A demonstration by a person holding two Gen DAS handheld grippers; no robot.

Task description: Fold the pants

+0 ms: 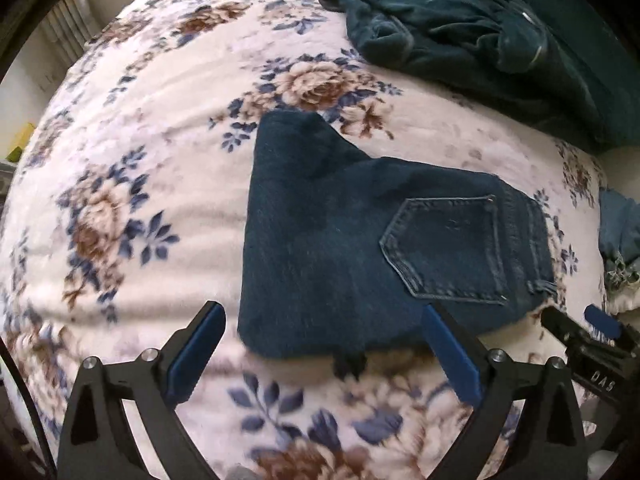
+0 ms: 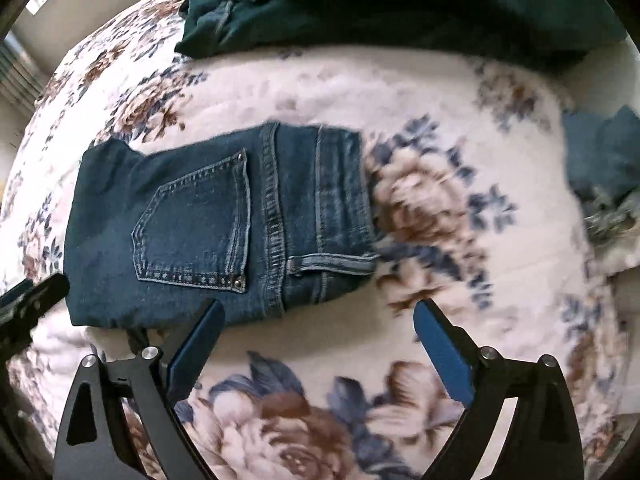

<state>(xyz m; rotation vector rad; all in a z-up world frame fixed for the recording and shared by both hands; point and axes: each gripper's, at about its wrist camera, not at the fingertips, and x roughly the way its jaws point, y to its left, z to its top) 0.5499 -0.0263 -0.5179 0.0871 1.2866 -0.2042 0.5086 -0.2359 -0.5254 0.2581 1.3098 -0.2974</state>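
1. The jeans (image 1: 340, 240) are seen folded into a compact dark-blue bundle on the floral blanket (image 1: 140, 160), back pocket facing up; they lie near the middle of the bed, just beyond both grippers.
2. The left gripper (image 1: 324, 344) is held with its jaws spread wide. The near edge of the jeans shows between the blue pads (image 1: 192, 352), but no pad is seen pressing on the cloth.
3. The right gripper (image 2: 320, 340) is likewise spread wide above the blanket, with only the near corner of the jeans beside its left pad; nothing is gripped.
4. In the left wrist view the right gripper is cut off at the frame's right edge, so only part of it is made out.
5. A heap of dark teal clothing (image 1: 480, 28) is cropped by the top edge in both views; what garments it holds cannot be told.
6. A blue-grey fabric item (image 2: 604, 168) at the right edge is blurred and partly cut off.
7. Much of the blanket pattern is smeared by blur.
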